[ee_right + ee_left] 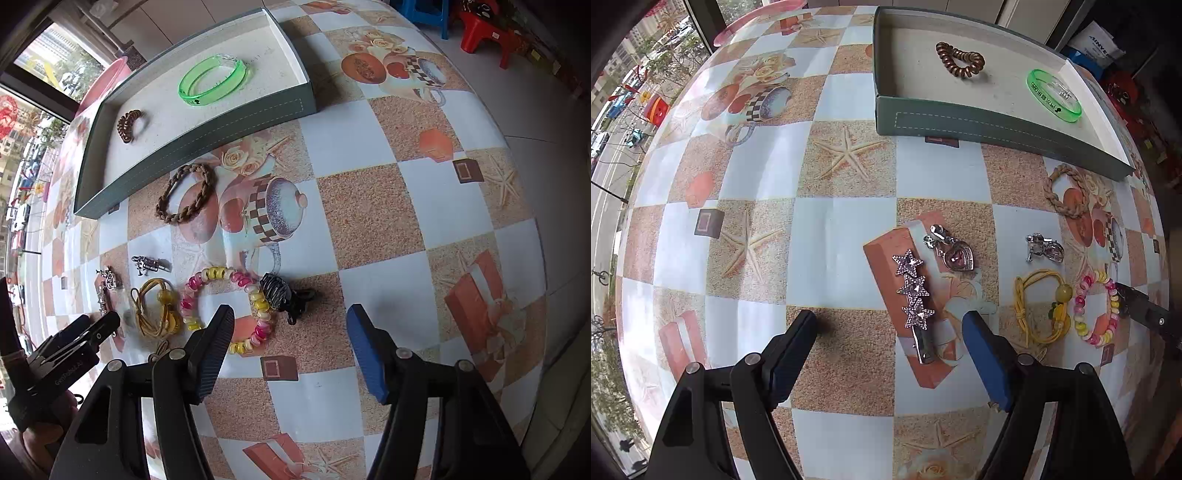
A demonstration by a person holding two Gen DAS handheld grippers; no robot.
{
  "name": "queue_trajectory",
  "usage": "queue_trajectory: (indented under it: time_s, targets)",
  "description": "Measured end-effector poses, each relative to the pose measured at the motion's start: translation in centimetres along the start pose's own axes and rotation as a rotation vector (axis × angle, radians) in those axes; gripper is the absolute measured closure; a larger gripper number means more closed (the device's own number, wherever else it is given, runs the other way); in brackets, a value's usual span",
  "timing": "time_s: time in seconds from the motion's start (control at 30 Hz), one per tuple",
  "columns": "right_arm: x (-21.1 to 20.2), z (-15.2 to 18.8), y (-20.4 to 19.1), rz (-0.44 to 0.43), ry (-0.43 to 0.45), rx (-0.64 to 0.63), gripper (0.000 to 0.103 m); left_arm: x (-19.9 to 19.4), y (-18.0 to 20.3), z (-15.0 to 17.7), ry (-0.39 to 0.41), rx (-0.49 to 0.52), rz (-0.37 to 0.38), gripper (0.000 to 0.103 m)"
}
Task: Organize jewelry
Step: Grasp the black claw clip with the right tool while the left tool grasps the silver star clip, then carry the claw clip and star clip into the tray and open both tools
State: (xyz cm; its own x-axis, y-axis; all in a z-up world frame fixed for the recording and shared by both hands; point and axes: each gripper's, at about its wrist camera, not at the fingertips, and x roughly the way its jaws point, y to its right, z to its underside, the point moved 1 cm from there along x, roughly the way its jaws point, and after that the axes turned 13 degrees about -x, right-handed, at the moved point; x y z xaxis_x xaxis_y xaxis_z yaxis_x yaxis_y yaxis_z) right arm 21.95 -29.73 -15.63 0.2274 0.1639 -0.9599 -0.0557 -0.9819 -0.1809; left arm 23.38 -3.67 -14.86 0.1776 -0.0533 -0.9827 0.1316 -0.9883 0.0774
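I read "GenRobot.AI" on the left gripper; lettering on the green bangle stays illegible.

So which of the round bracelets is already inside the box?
The clear green plastic bangle. It lies in the grey box; the braided brown and pink-and-yellow beaded bracelets are still on the table.

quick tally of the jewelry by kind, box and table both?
Bracelets and bangles: 3 (green translucent bangle, brown braided bracelet, pink-and-yellow beaded bracelet)
Hair ties: 2 (brown spiral coil tie, yellow cord tie)
Hair clips: 2 (star rhinestone clip, black claw clip)
Silver heart charms: 2
Total: 9
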Motion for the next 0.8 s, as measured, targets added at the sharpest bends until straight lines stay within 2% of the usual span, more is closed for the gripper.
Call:
queue_trajectory:
  time_s: [0.07, 0.27, 0.33, 0.47, 0.53, 0.57, 0.6, 0.63, 0.8]
  targets:
    - [0.3, -0.1, 0.2, -0.005, -0.010, 0.008, 0.051, 0.3, 0.7, -0.2, 0.004, 0.009, -0.008, 0.012]
    - [1.2, -0.5, 0.0, -0.019, -0.020, 0.008, 0.058, 0.5, 2.1, 0.4, 0.013, 0.038, -0.025, 0.012]
    - [1.5, -0.4, 0.1, -0.022, -0.024, 0.006, 0.063, 0.1, 2.4, 0.8, 0.023, 0.049, -0.019, 0.020]
    - [1.6, -0.2, 0.7, -0.030, -0.016, 0.006, 0.072, -0.3, 3.3, 0.8, 0.026, 0.070, -0.014, 0.028]
    - [1.6, -0.4, 0.4, -0.037, -0.011, -0.003, 0.079, -0.5, 3.8, 0.8, 0.035, 0.082, -0.008, 0.042]
    - [1.5, -0.5, 0.0, -0.028, -0.007, -0.015, 0.079, -0.7, 4.0, 0.8, 0.040, 0.088, -0.002, 0.048]
    - [1.5, -0.6, -0.3, -0.012, -0.007, -0.030, 0.079, -1.0, 4.2, 0.7, 0.045, 0.096, 0.005, 0.065]
    - [1.5, -0.6, -0.4, -0.007, -0.004, -0.039, 0.079, -1.3, 4.1, 0.4, 0.042, 0.101, 0.010, 0.071]
    - [0.9, -0.5, -0.4, -0.014, 0.011, -0.033, 0.079, -1.6, 3.6, -0.1, 0.014, 0.058, 0.076, 0.074]
